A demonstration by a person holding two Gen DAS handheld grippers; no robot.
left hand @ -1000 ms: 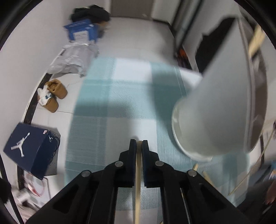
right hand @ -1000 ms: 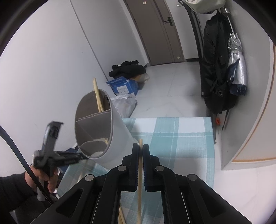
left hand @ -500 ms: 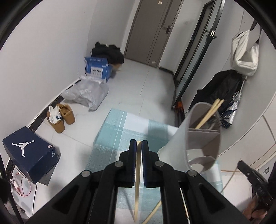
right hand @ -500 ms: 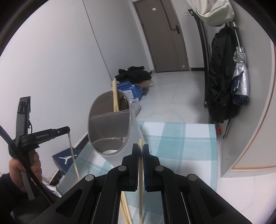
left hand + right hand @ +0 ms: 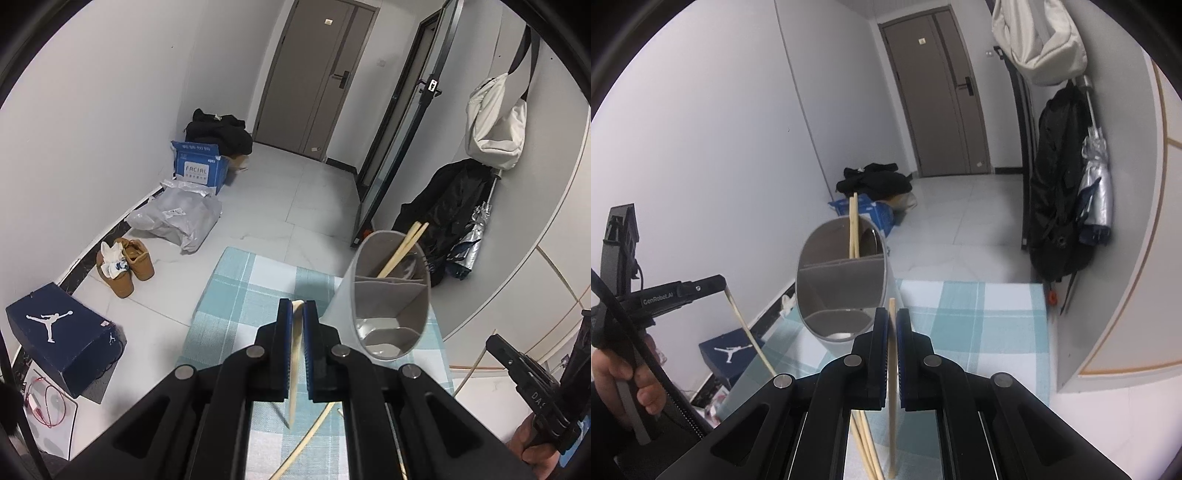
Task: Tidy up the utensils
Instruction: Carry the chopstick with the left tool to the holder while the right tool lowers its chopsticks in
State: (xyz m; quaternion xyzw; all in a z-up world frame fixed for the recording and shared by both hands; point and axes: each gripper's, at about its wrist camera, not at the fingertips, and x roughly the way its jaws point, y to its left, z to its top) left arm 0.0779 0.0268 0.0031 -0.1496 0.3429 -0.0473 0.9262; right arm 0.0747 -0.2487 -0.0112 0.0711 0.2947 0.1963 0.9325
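Right of centre in the left wrist view, the grey divided holder (image 5: 391, 295) leans its open mouth toward both grippers above the checked cloth (image 5: 240, 295).

Two chopsticks (image 5: 400, 249) already stand in its far compartment. Left gripper (image 5: 297, 314) is nearly shut on one chopstick (image 5: 293, 369), long axis running down and back from the fingers, the holder's mouth just up and right of its tip. Right gripper (image 5: 892, 321) pinches another chopstick (image 5: 892, 387) upright, holder mouth just upper left and nearer to it, I'd judge. Loose sticks (image 5: 306, 439) lie below on the cloth; only the holder's rim and divider stand in the way.
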